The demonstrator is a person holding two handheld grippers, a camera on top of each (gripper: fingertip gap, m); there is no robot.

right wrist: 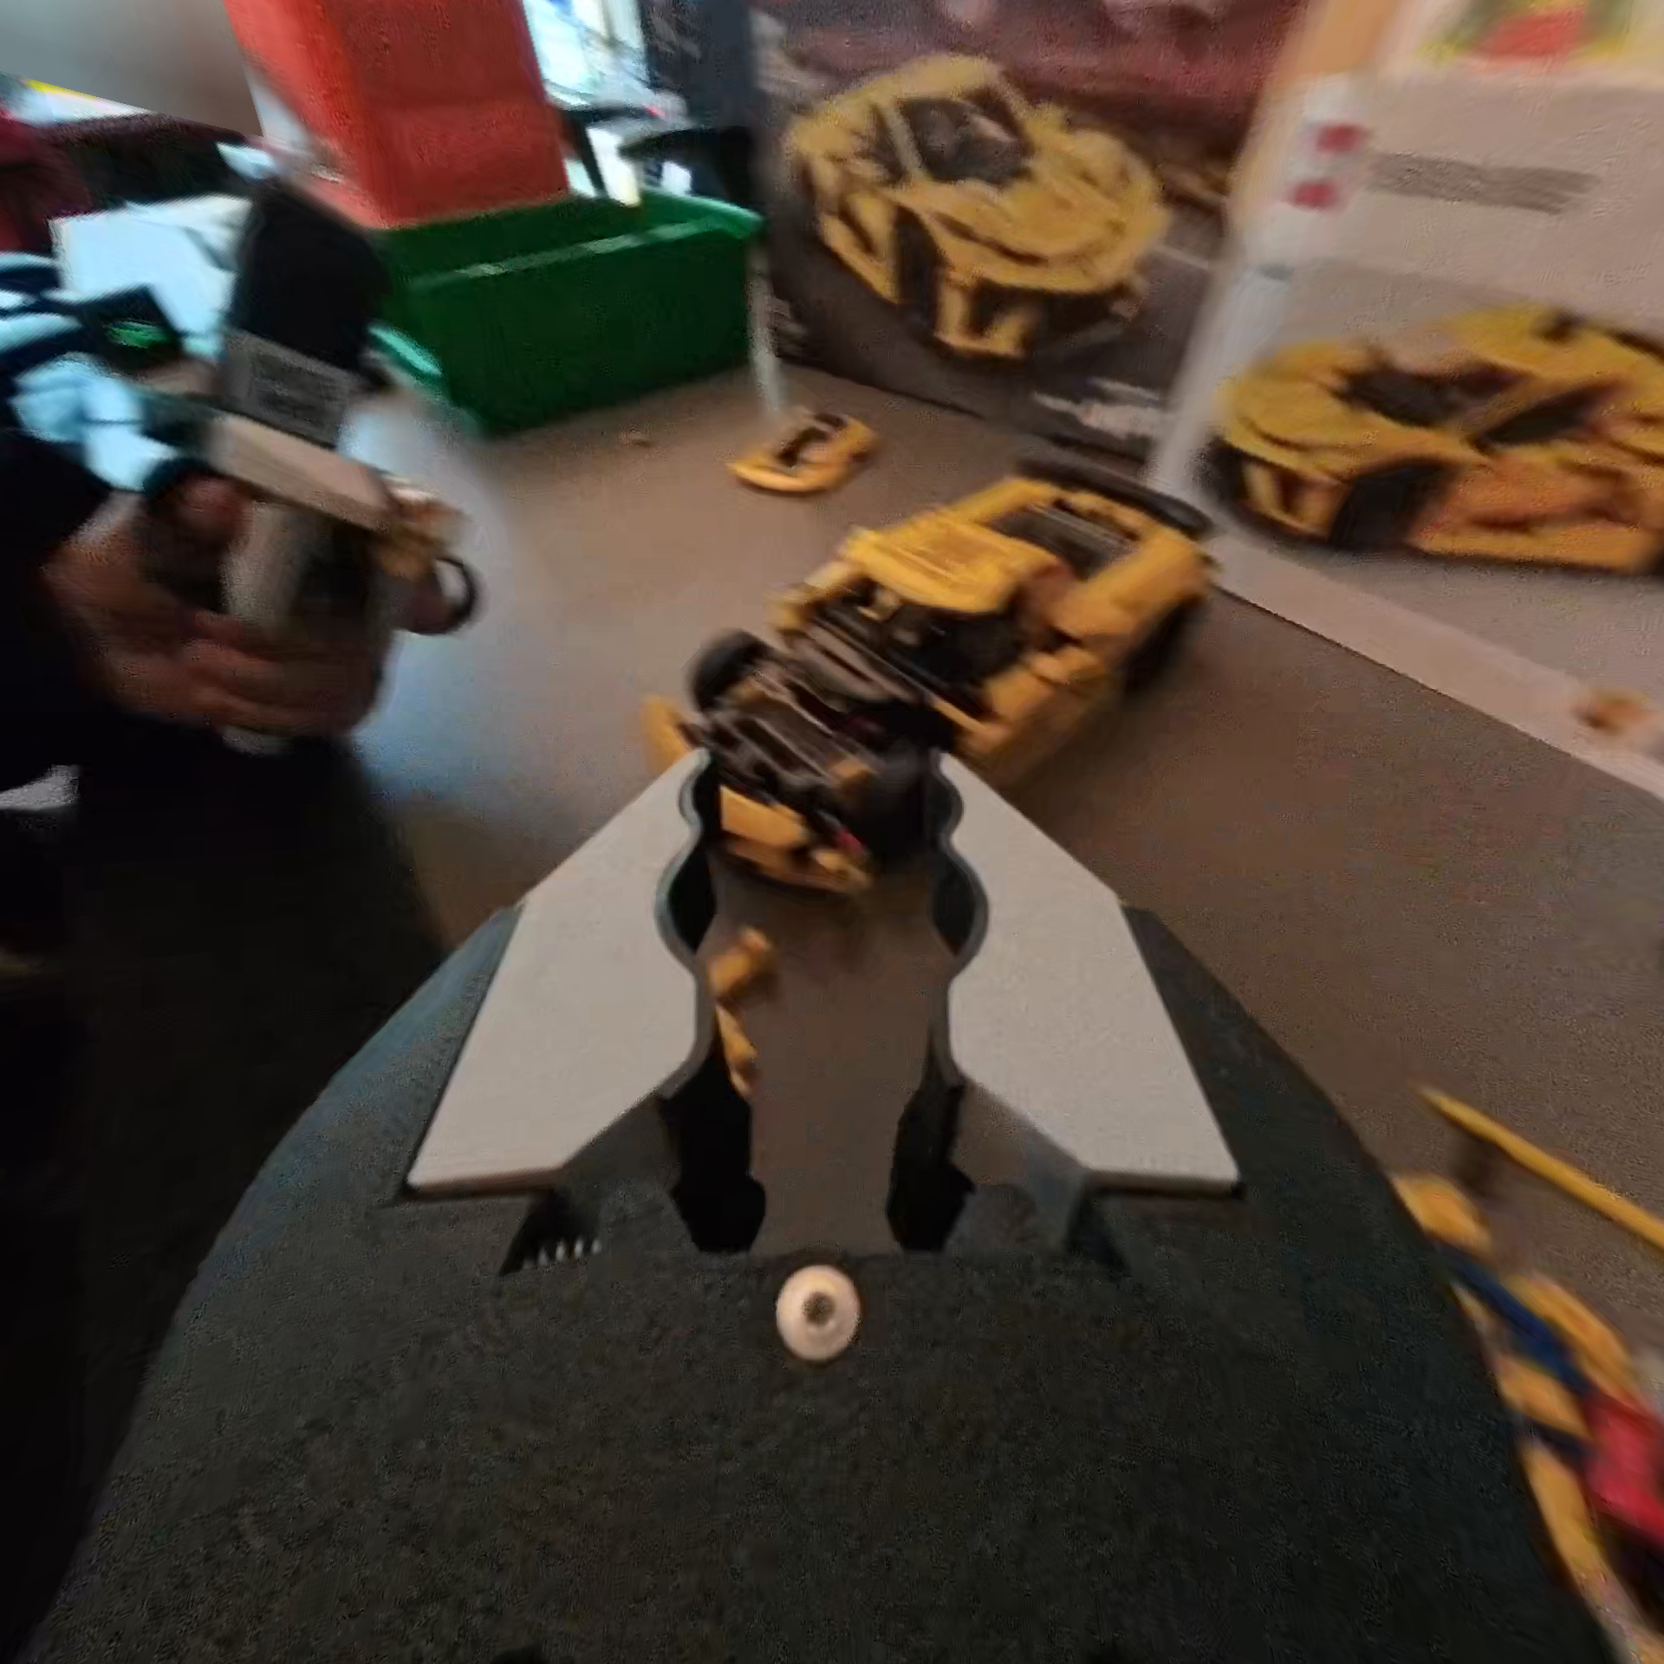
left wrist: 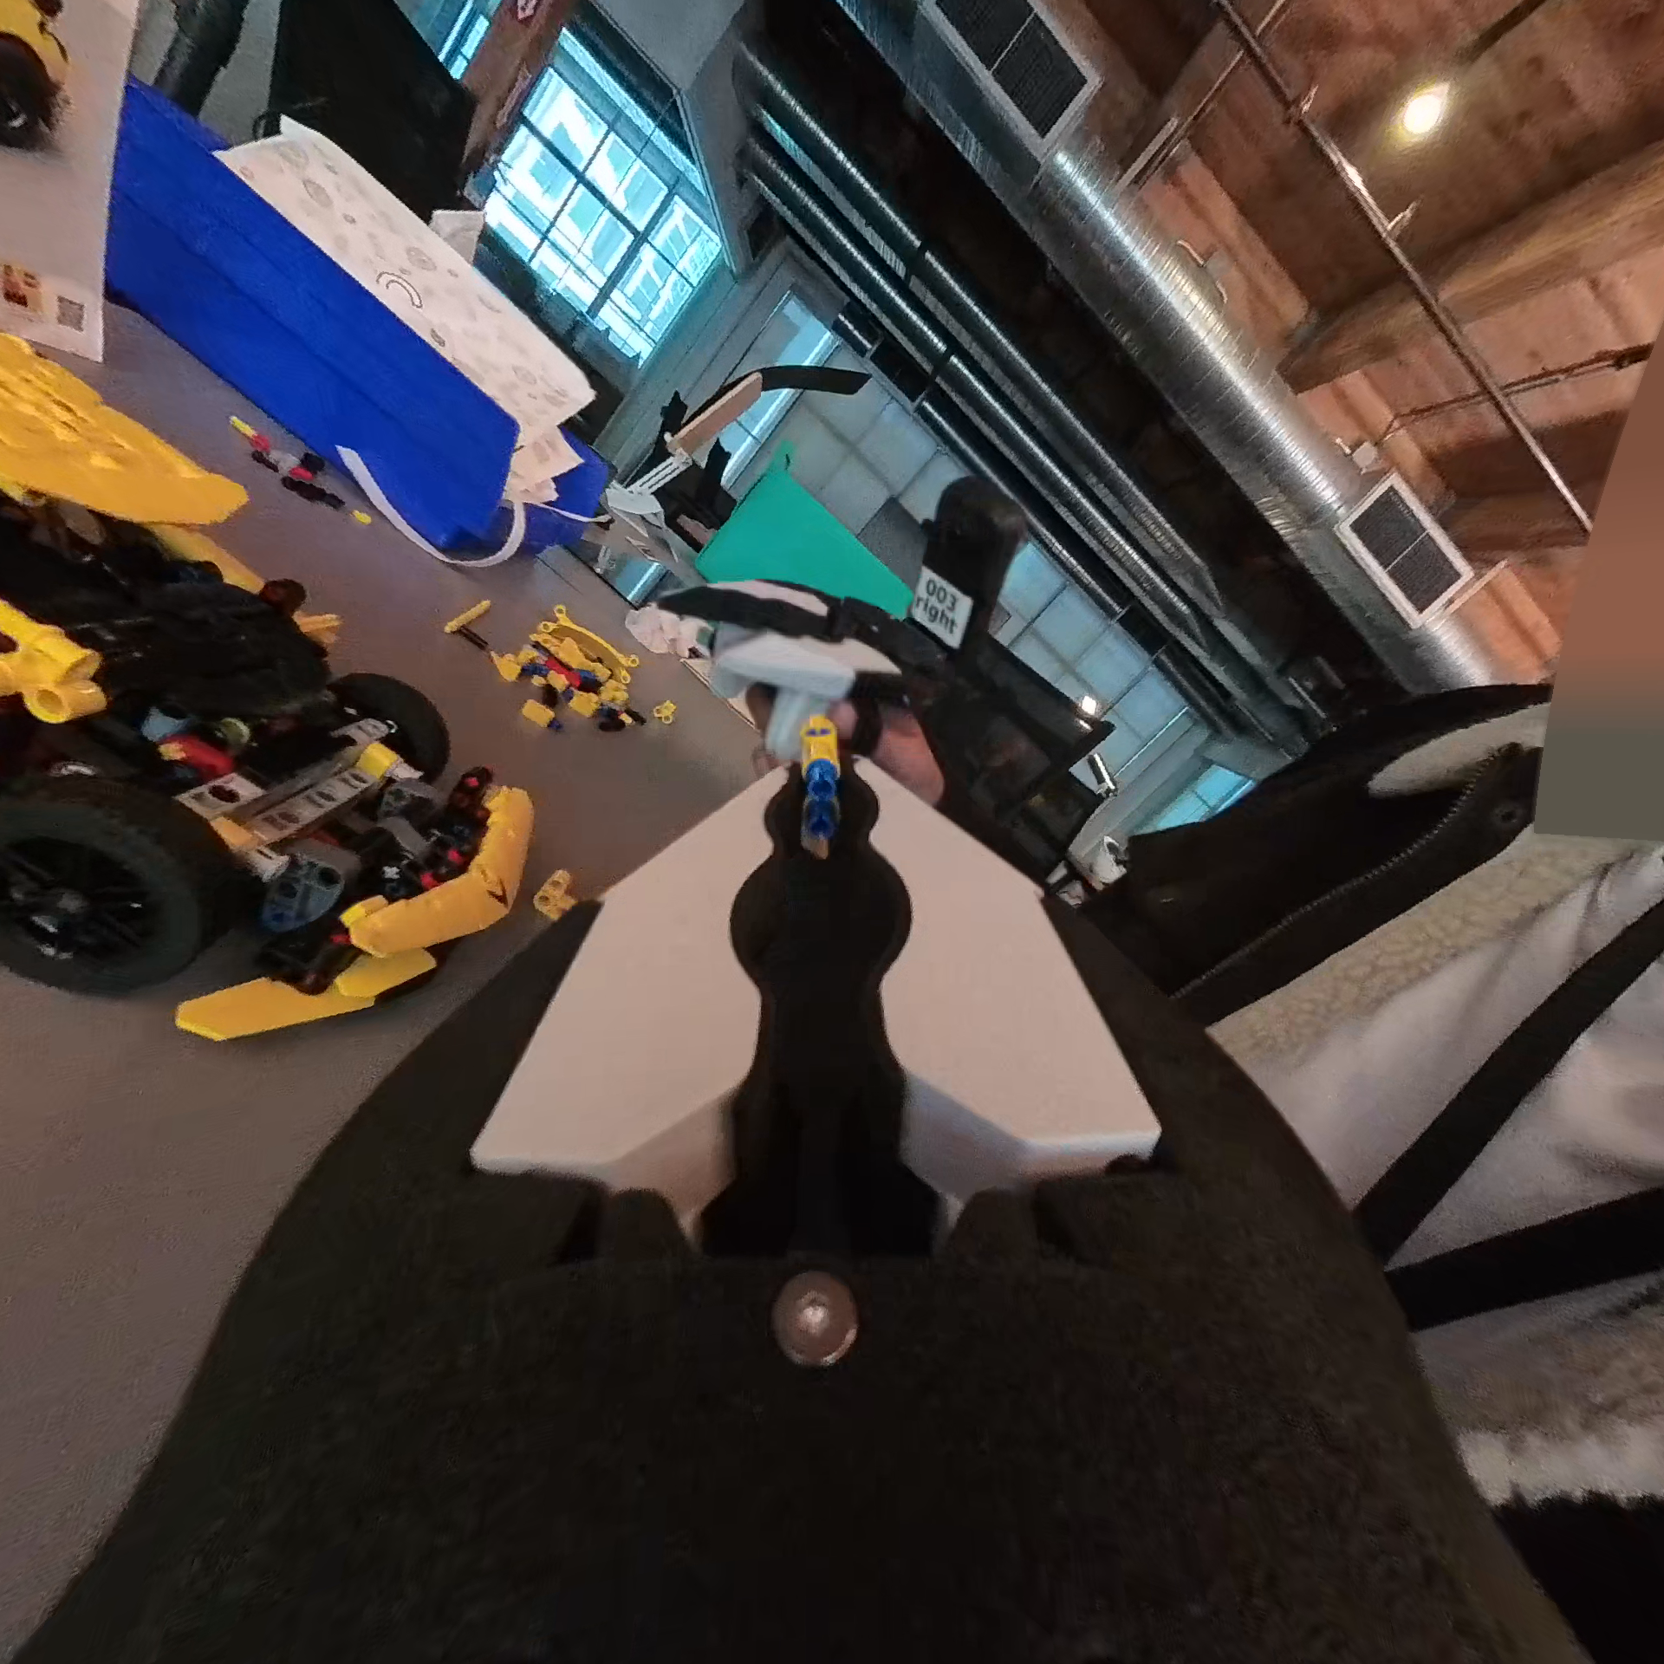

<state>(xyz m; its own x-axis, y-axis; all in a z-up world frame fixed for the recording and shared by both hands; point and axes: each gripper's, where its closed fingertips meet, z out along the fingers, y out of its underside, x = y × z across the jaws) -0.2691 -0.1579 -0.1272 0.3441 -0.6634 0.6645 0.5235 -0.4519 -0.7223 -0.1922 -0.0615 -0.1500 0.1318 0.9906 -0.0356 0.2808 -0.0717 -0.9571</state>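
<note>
Left gripper (left wrist: pixel 818 833), mine: fingers pressed together on a small blue-and-yellow peg (left wrist: pixel 818 783), which stands out past the tips. It is raised off the grey table (left wrist: pixel 180 1171) and tilted, so the ceiling ducts fill the upper right of its view.

Items in the left wrist view, left to right:
- yellow-and-black toy car (left wrist: pixel 225 783), partly built, standing on the table with loose yellow panels beside its front;
- blue bag (left wrist: pixel 297 360) with printed paper sheets (left wrist: pixel 405 261) lying on it, farther back;
- small heap of loose pieces (left wrist: pixel 576 666), yellow, blue, red and black, behind the car;
- my other gripper, just beyond the peg, with a hand (left wrist: pixel 900 747) around its grip.

Right gripper (right wrist: pixel 824 819), mine: fingers spread wide, nothing between them. Its view is blurred by motion.

Items in the right wrist view, left to right:
- my left gripper, held in a hand (right wrist: pixel 207 648), at the left edge;
- green bin (right wrist: pixel 576 297) at the back of the table;
- a loose yellow piece (right wrist: pixel 738 972) on the table, seen through the gap between the fingers;
- the toy car, just past the fingertips;
- printed box with a picture of a yellow car (right wrist: pixel 972 207), standing behind;
- more loose coloured pieces (right wrist: pixel 1549 1369) at the right edge, too blurred to sort.
</note>
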